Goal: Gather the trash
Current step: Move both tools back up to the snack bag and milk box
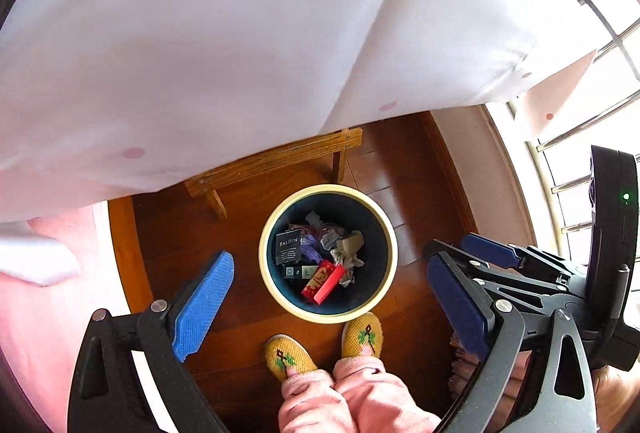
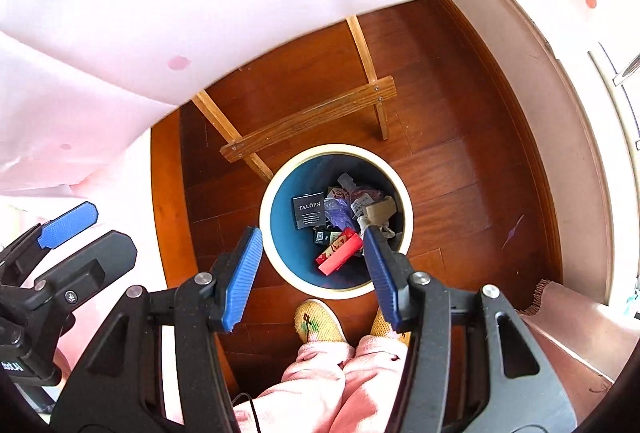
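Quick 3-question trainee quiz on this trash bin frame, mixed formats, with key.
1. True or false: the right tool is shut on a piece of trash.
2. Which item lies inside the bin? A) red packet B) a glass bottle C) a banana peel
3. Fill in: the person's yellow slippers stand on the wooden ____ beside the bin.

Key: 1 false, both the right tool and the left tool are open and hold nothing; 2 A; 3 floor.
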The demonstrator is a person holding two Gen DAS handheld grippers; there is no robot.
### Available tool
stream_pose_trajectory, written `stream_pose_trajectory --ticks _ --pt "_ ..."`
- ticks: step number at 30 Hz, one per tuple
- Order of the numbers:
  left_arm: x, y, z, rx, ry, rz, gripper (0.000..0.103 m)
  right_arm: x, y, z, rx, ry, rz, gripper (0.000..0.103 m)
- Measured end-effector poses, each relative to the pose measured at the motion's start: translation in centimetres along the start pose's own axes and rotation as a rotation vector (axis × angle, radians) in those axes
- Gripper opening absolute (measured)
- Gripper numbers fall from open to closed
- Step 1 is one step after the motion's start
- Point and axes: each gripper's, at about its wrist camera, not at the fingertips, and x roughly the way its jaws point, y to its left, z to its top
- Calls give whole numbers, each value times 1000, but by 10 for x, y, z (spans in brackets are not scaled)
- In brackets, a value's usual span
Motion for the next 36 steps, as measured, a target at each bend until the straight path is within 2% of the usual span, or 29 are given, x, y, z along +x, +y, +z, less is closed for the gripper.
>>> stream_pose_trajectory --ticks 13,23,30,36 --pt "-179 -26 18 72 -54 -4 99 -148 50 7 -51 -52 24 50" --pt "-295 -35 52 154 -204 -19 99 -247 84 21 -77 -171 34 50" --pt "-352 -39 94 168 -352 -31 99 -312 111 51 -128 -318 19 50" --pt "-382 -29 141 153 -405 -55 99 -352 136 93 -160 -398 40 50"
